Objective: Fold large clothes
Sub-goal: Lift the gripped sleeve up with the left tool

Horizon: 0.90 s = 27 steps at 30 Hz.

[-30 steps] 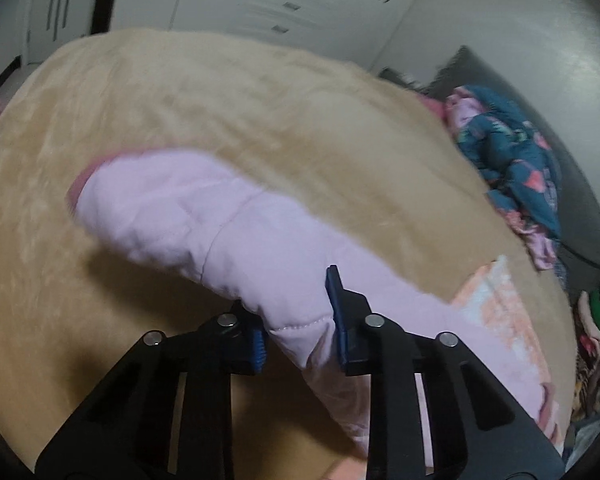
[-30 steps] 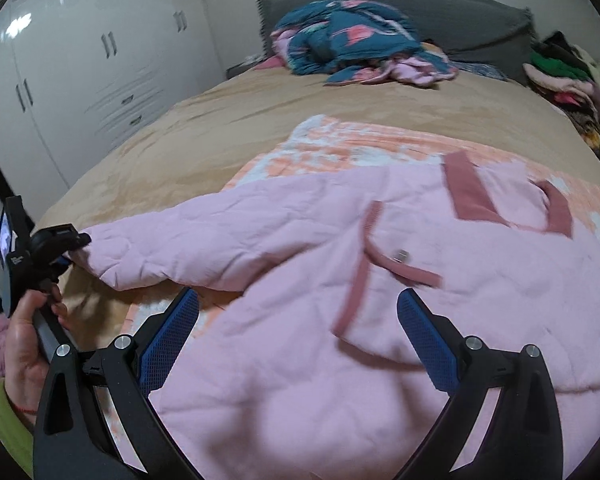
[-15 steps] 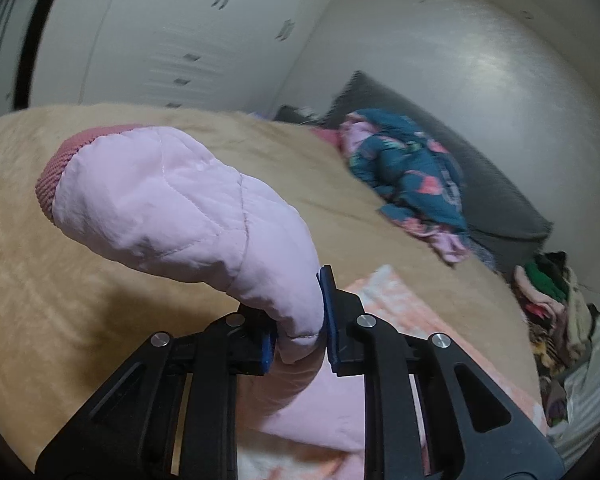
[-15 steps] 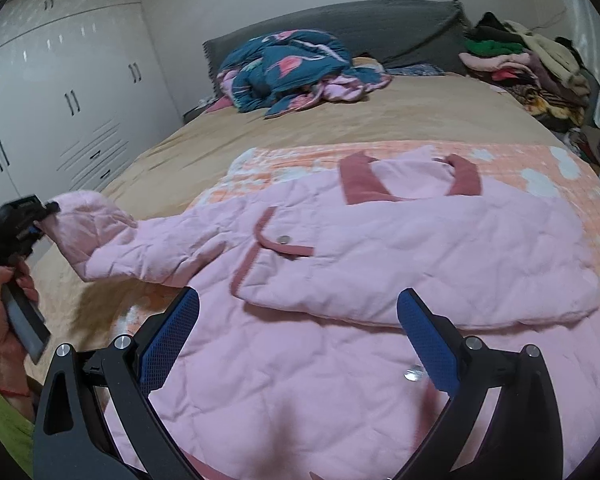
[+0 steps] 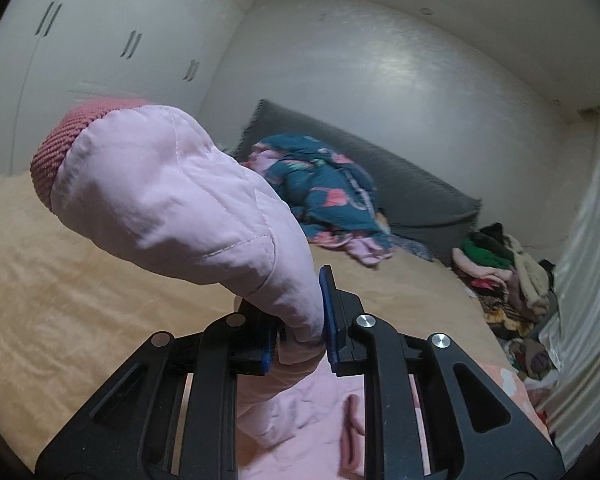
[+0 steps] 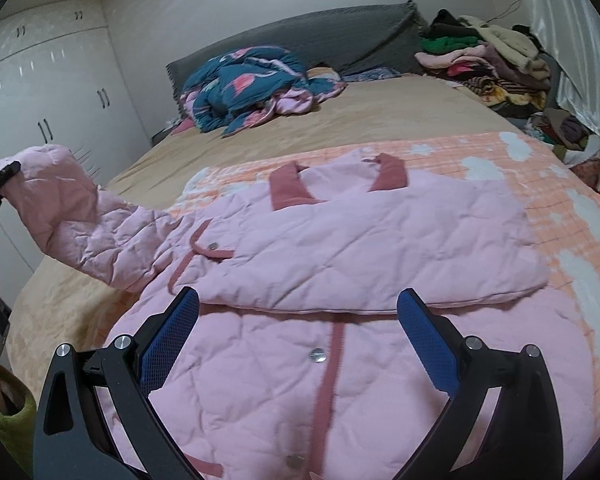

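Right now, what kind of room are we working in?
Most likely a bedroom. The pink quilted jacket lies spread on a wide bed with a grey headboard cushion, white built-in wardrobes line one wall, and piled clothes sit by the curtain.

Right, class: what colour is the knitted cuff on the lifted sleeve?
Dusty rose-pink, darker than the pale pink sleeve; the cuff shows best in the left wrist view.

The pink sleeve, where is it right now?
The sleeve is pinched in the left claw, lifted off the bed at the jacket's left side.
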Each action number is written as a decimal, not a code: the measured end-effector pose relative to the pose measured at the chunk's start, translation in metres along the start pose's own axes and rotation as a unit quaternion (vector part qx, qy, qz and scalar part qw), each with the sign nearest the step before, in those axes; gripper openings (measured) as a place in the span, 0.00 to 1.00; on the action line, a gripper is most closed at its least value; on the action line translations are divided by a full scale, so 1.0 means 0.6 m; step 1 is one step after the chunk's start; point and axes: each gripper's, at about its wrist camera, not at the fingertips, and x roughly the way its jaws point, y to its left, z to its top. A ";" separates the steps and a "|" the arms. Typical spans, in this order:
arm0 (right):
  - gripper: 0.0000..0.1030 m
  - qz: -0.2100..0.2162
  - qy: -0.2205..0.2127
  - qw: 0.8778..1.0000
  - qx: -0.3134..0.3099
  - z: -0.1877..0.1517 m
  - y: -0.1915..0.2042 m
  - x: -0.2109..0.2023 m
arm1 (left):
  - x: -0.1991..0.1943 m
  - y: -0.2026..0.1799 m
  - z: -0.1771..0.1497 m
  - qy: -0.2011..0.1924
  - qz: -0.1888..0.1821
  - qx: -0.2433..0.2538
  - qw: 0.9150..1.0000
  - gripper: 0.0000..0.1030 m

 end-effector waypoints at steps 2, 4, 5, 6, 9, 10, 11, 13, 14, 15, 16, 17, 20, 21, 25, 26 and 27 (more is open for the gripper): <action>0.96 -0.006 -0.004 1.000 0.004 -0.002 -0.013 -0.010 | -0.002 -0.014 -0.004 0.001 -0.011 0.008 1.000 0.11; 0.96 -0.011 -0.009 1.000 0.005 -0.001 -0.023 -0.017 | -0.003 -0.028 -0.010 0.002 -0.019 0.021 1.000 0.11; 0.96 -0.013 -0.010 1.000 0.005 -0.001 -0.028 -0.020 | -0.003 -0.032 -0.013 0.003 -0.023 0.024 0.999 0.11; 0.96 -0.015 -0.011 1.000 0.006 -0.001 -0.032 -0.023 | -0.002 -0.040 -0.017 0.005 -0.029 0.029 0.999 0.11; 0.96 -0.022 -0.012 1.000 0.014 -0.005 -0.050 -0.029 | 0.000 -0.068 -0.029 0.009 -0.053 0.040 0.998 0.11; 0.96 -0.024 -0.012 0.999 0.017 -0.007 -0.056 -0.031 | 0.003 -0.075 -0.032 0.012 -0.064 0.043 0.997 0.11; 0.96 -0.027 -0.012 0.999 0.020 -0.009 -0.062 -0.034 | 0.005 -0.085 -0.036 0.015 -0.076 0.045 0.996 0.11; 0.96 -0.032 -0.013 0.999 0.024 -0.010 -0.071 -0.037 | 0.009 -0.107 -0.047 0.022 -0.105 0.051 0.993 0.11; 0.96 -0.036 -0.014 0.999 0.027 -0.011 -0.079 -0.042 | 0.009 -0.115 -0.053 0.025 -0.115 0.056 0.992 0.11; 0.96 -0.038 -0.015 0.999 0.029 -0.011 -0.084 -0.044 | 0.007 -0.126 -0.061 0.028 -0.123 0.063 0.990 0.11; 0.96 -0.041 -0.015 0.999 0.030 -0.012 -0.089 -0.046 | 0.008 -0.134 -0.066 0.031 -0.131 0.069 0.988 0.11; 0.96 -0.044 -0.016 0.998 0.032 -0.012 -0.095 -0.049 | 0.010 -0.144 -0.073 0.035 -0.143 0.076 0.986 0.11; 0.96 -0.055 -0.020 0.998 0.036 -0.016 -0.114 -0.060 | 0.008 -0.169 -0.090 0.044 -0.172 0.100 0.979 0.11; 0.96 -0.059 -0.020 0.997 0.038 -0.017 -0.120 -0.063 | 0.005 -0.171 -0.094 0.045 -0.179 0.104 0.977 0.11; 0.96 -0.074 -0.023 0.996 0.048 -0.022 -0.144 -0.074 | 0.005 -0.194 -0.114 0.057 -0.205 0.121 0.970 0.11; 0.96 -0.077 -0.024 0.996 0.050 -0.023 -0.149 -0.076 | 0.008 -0.196 -0.119 0.060 -0.213 0.123 0.968 0.11; 0.96 -0.081 -0.025 0.995 0.053 -0.023 -0.157 -0.080 | 0.010 -0.203 -0.124 0.062 -0.216 0.125 0.966 0.11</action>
